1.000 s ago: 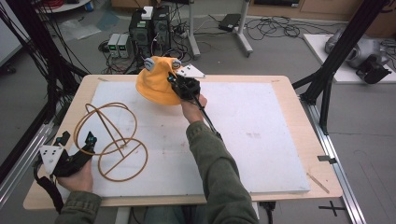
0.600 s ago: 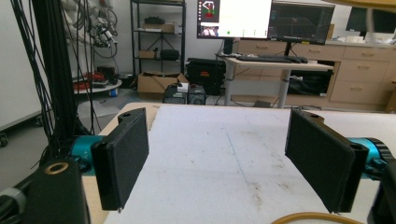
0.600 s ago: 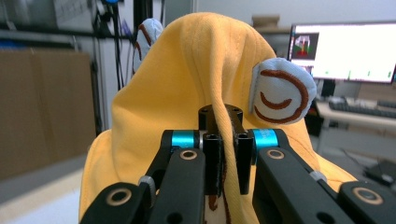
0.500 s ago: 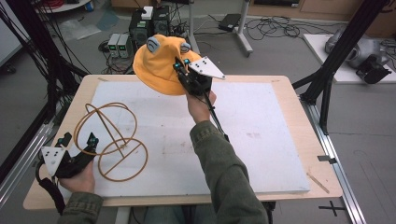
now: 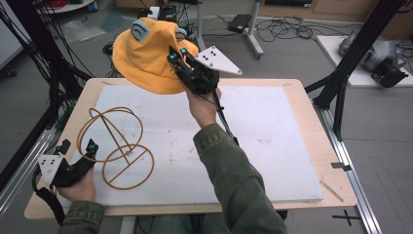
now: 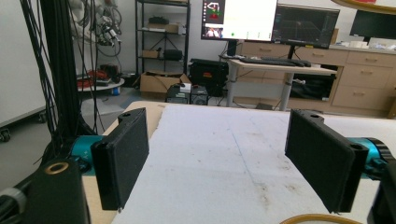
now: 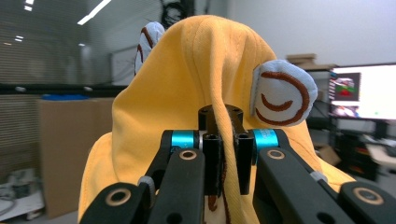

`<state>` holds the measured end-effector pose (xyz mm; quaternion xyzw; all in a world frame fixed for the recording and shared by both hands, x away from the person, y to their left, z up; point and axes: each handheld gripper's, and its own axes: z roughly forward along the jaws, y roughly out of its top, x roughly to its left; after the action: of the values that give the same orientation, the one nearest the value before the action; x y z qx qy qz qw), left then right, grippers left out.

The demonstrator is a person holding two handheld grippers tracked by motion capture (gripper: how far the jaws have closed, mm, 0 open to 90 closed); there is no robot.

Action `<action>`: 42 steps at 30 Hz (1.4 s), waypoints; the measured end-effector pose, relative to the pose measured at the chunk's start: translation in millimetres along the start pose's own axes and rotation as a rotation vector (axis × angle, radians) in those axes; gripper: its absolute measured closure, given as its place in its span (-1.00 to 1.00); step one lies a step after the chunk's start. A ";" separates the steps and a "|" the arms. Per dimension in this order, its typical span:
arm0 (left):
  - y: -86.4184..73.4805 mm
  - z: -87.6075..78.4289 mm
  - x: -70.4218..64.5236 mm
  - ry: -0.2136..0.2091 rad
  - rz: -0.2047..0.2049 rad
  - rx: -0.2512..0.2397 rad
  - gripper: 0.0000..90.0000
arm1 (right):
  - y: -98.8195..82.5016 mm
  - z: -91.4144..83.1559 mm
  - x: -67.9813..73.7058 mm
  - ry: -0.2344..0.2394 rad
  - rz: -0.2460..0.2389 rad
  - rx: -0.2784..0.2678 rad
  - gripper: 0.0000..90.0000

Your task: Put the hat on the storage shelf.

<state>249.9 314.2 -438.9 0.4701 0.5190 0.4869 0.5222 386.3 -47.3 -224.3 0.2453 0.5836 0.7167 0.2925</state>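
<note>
Yellow cloth is pinched between the closed jaws of the right gripper (image 5: 178, 57), which holds a yellow hat (image 5: 146, 53) up in the air above the far left part of the bench (image 5: 311, 122). In the right gripper view the jaws press together on a fold of the hat (image 7: 196, 93), and the fabric drapes up and over them; a pale blue round patch (image 7: 282, 93) with brown curved stitching sits on the hat to the right of the jaws, and a second such patch (image 7: 150, 39) shows at the upper left. In the high view the grey three-cornered plate (image 5: 216, 59) on this gripper points to the right, and the person's right hand (image 5: 202, 105) and green sleeve (image 5: 234, 180) reach up from the bottom edge.

The left gripper (image 5: 75, 145) rests low at the near left corner of the bench, held in the left hand (image 5: 80, 187), with its jaws spread apart and nothing between them. In the left gripper view the two black jaws stand wide over the bare white board (image 6: 224, 154). Just beside this gripper stands a wire stand (image 5: 117, 146) made of tan hoops: a flat ring lying on the board and upright rings rising from it. A curve of its ring (image 6: 317, 218) shows at the bottom of the left gripper view, near the right-hand jaw.
</note>
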 end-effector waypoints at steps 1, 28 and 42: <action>-0.1 0.0 0.1 0.000 0.001 -0.001 -0.51 | 0.0 0.0 0.0 0.000 0.000 0.000 0.94; -0.2 0.0 7.5 0.007 -0.024 0.002 -0.51 | -10.0 1.2 97.6 0.464 0.014 0.118 0.93; -1.1 0.5 12.2 0.017 -0.031 0.007 -0.51 | -46.2 6.5 113.8 0.525 0.038 0.208 0.93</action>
<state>250.2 326.2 -441.1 0.4596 0.5322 0.4808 0.5238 316.2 44.3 -267.2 0.0909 0.7052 0.6972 0.0913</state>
